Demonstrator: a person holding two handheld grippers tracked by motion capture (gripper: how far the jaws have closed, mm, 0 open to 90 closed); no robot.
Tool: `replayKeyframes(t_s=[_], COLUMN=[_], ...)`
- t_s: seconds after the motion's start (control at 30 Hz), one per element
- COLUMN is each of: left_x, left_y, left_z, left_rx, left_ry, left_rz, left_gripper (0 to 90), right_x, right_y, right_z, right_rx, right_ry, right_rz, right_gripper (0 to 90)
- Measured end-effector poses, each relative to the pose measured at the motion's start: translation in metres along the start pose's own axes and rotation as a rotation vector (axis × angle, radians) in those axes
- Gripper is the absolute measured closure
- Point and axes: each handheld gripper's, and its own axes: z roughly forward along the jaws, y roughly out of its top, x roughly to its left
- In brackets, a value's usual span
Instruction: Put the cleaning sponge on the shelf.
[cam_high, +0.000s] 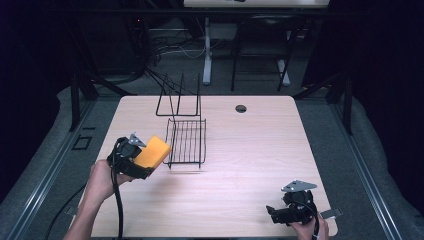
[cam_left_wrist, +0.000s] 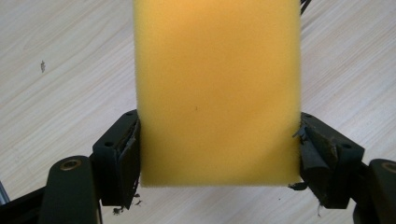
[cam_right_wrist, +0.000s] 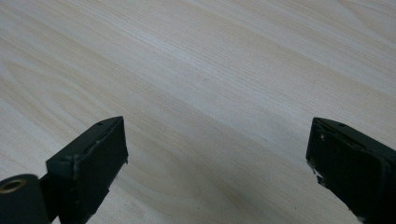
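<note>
A yellow sponge is held above the table at the left, just left of a black wire rack. My left gripper is shut on the sponge, its two jaws pressing the sponge's sides near its lower end. The sponge hides most of what lies ahead in the left gripper view. My right gripper rests low near the table's front right corner. It stands open, jaws wide apart, with bare wood between them.
The light wood table has a small round hole near its far edge. The wire rack's upright frame rises at the back. Desk legs and cables stand on the floor beyond the table.
</note>
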Motion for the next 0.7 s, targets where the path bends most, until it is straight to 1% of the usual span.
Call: replayKeyframes(t_s=[0.2, 0.3, 0.4, 0.6, 0.7], left_x=[-0.002, -0.003, -0.003, -0.003, -0.004], left_y=[0.008, 0.010, 0.013, 0.018, 0.022], left_z=[0.004, 0.005, 0.007, 0.012, 0.015], left_rx=[-0.011, -0.015, -0.015, -0.015, -0.021], left_ry=[-0.012, -0.010, -0.022, -0.031, -0.033], left_rz=[0.005, 0.006, 0.006, 0.009, 0.008], left_gripper=[24.6, 24.6, 24.6, 24.6, 24.6], right_x=[0.000, 0.000, 0.000, 0.000, 0.000], right_y=[0.000, 0.000, 0.000, 0.000, 0.000], right_z=[0.000, 0.000, 0.000, 0.000, 0.000], right_rx=[0.000, 0.001, 0.001, -0.002, 0.008], right_ry=[0.000, 0.000, 0.000, 0.003, -0.008], right_rz=[0.000, 0.000, 0.000, 0.002, -0.003], right_gripper=[5.1, 5.1, 5.1, 5.1, 5.1])
